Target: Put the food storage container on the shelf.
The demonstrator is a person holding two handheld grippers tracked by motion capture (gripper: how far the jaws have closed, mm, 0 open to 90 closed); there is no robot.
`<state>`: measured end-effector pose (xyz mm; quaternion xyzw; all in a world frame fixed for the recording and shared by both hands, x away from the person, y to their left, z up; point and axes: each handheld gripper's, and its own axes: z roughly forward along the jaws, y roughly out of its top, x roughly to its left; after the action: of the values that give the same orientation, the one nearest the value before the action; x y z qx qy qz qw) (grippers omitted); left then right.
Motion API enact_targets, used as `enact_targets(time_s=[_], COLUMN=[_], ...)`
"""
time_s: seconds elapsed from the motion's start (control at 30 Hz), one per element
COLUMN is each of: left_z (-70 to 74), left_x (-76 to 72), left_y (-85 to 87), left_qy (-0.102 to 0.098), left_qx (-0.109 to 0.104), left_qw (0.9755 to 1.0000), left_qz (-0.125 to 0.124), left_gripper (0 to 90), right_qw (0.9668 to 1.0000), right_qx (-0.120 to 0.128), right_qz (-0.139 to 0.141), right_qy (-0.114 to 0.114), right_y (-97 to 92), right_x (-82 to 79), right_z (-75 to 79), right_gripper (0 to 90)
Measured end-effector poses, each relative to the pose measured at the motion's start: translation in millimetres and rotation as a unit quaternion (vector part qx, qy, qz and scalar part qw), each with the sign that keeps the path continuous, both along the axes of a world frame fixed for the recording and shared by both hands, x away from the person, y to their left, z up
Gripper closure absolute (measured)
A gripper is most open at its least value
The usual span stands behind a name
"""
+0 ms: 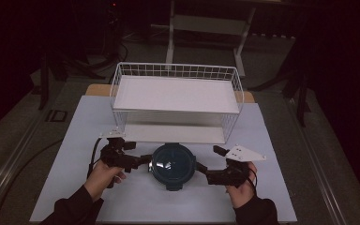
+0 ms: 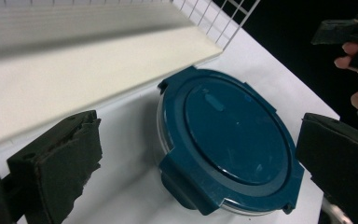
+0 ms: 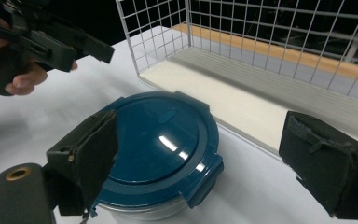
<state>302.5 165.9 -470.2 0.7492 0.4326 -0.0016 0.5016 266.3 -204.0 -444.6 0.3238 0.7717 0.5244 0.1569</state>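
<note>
Table [image 1: 75, 187] with a white cover is under my two hands. At the left, my left gripper [image 1: 143, 161] has its jaws wide apart, and they point at the left side of the round container [image 1: 172, 165] with the dark blue lid [image 2: 233, 140]. The container stands in the middle, just in front of the white wire basket [image 1: 176, 70]. At the right, my right gripper [image 1: 204, 172] is spread wide too, near the container's right side; contact I cannot tell.
</note>
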Motion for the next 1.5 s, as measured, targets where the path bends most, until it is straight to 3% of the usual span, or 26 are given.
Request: enact_targets(time_s=[0.17,0.27,0.3,0.47,0.5,0.53,0.63,0.7,0.73,0.77,0.83,0.9,0.93,1.03,1.1,1.23,1.37,1.5], left_z=[-11.3,-16.0,-17.2,-24.8,-25.9,-27.9,-30.6,-32.6,-32.6,-34.0,-35.5,-36.4,-39.2,-43.3,-44.2,-47.7,-50.9,-50.1], left_x=[7.4,9.6,10.5,12.7,13.1,13.7,14.0,14.7,14.7,15.4,15.9,16.1,16.6,17.4,17.8,20.1,23.4,22.2], left_y=[0.1,-2.3,-3.6,-8.3,-8.7,-9.4,-9.4,-7.8,-7.8,-6.2,-5.1,-5.1,-5.6,-5.1,-5.1,-6.2,-4.4,-4.8], left_qy=[0.056,0.095,0.110,0.174,0.183,0.199,0.217,0.234,0.234,0.245,0.255,0.259,0.270,0.281,0.281,0.295,0.298,0.289], left_qx=[-0.014,-0.001,0.004,-0.013,-0.016,-0.022,-0.027,-0.038,-0.038,-0.047,-0.054,-0.056,-0.060,-0.069,-0.072,-0.087,-0.092,-0.090], left_qw=[0.9983,0.9955,0.9939,0.9846,0.9830,0.9797,0.9758,0.9715,0.9715,0.9682,0.9651,0.9639,0.9607,0.9571,0.9567,0.9515,0.9499,0.9530], left_qz=[0.005,0.010,0.008,-0.006,-0.005,-0.004,0.006,0.014,0.014,0.019,0.023,0.024,0.024,0.021,0.019,0.008,-0.010,-0.011], left_gripper=[0.5,0.5,0.5,0.6,3.0,4.3,14.9,20.8,24.4,30.0,36.0,40.2,40.2,45.8,48.3,51.2,51.5,51.9], right_qw=[0.9994,0.9995,0.9995,0.9993,0.9993,0.9993,0.9992,0.9991,0.9991,0.9990,0.9990,0.9990,0.9990,0.9989,0.9988,0.9988,0.9987,0.9984], right_qx=[-0.019,-0.016,-0.016,-0.019,-0.021,-0.021,-0.022,-0.023,-0.023,-0.025,-0.026,-0.025,-0.026,-0.026,-0.026,-0.027,-0.027,-0.025], right_qz=[-0.025,-0.021,-0.020,-0.017,-0.014,-0.012,-0.010,-0.008,-0.008,-0.006,-0.007,-0.005,-0.006,-0.005,-0.005,-0.005,-0.009,-0.012], right_qy=[0.014,0.020,0.020,0.026,0.027,0.029,0.032,0.034,0.034,0.036,0.035,0.037,0.037,0.039,0.040,0.042,0.041,0.049], right_y=[5.7,6.8,6.9,8.2,8.5,8.7,9.5,10.3,10.3,10.9,11.2,11.5,11.8,12.0,12.0,11.7,10.5,8.2], right_x=[2.3,2.4,2.6,2.4,2.6,2.8,3.2,3.2,3.2,3.2,3.0,3.1,3.0,2.9,3.0,3.2,3.0,4.2], right_z=[-4.8,-6.4,-6.5,-7.5,-7.8,-8.1,-9.5,-10.2,-10.2,-10.6,-10.9,-11.1,-11.2,-11.2,-11.1,-10.9,-10.9,-11.6], right_gripper=[10.3,10.3,10.3,10.4,10.4,10.4,11.6,11.6,11.6,11.6,11.6,11.6,11.6,11.8,11.8,11.8,11.9,13.5])
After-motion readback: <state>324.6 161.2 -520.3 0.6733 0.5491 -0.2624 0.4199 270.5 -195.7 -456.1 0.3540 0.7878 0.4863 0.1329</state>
